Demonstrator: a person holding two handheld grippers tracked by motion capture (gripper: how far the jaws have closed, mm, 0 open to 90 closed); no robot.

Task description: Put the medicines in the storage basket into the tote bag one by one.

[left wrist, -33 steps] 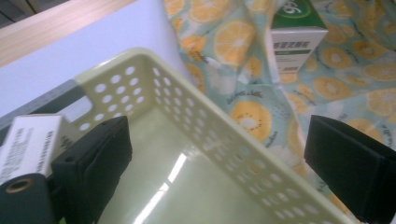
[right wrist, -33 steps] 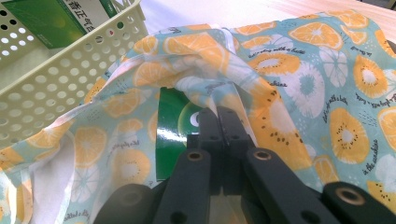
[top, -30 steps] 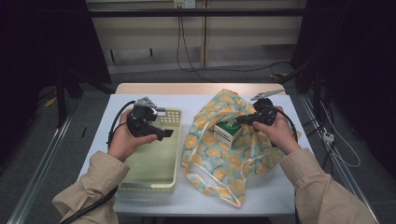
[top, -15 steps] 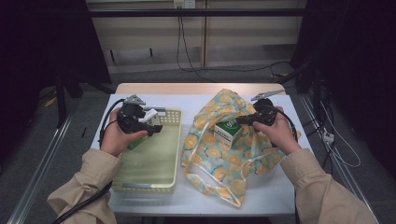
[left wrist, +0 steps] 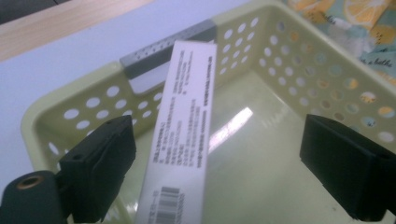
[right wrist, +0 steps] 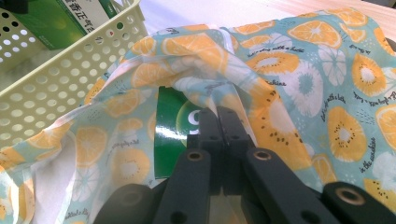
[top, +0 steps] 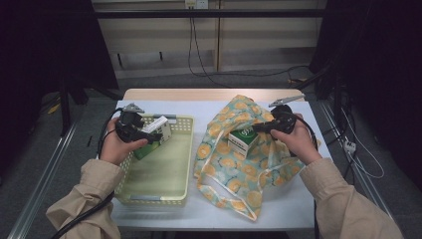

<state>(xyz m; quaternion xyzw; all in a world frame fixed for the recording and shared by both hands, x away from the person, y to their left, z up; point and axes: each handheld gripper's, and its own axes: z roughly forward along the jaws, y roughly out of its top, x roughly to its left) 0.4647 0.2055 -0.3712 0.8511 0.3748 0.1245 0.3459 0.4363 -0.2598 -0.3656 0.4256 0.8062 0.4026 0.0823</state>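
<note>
A person sits at a table covered in pale blue, holding a gripper in each hand.

The left gripper [top: 149, 135] hovers over the far left corner of a pale yellow perforated basket [top: 174, 191], which sits on the left half of the table. Its jaws are spread wide apart and grip nothing. Between them, touching neither, a long white and green box [left wrist: 183, 135] leans tilted against the basket's far wall, its printed side and barcode facing up. In the high view the box [top: 153, 133] lies inside the basket's far left corner, just under the gripper.

The right gripper [top: 260, 127] is over a cloth bag [top: 249, 169] printed with orange and kiwi slices on a light blue ground. The bag lies crumpled on the right half of the table, just beside the basket, with its handles trailing toward the near edge. The jaws are clenched tight on a fold of the bag's rim [right wrist: 219, 100], holding its mouth up. Inside the opening stands a second, green and white box [top: 243, 141], partly covered by cloth.

Cables run across the floor beyond the far edge of the table.
</note>
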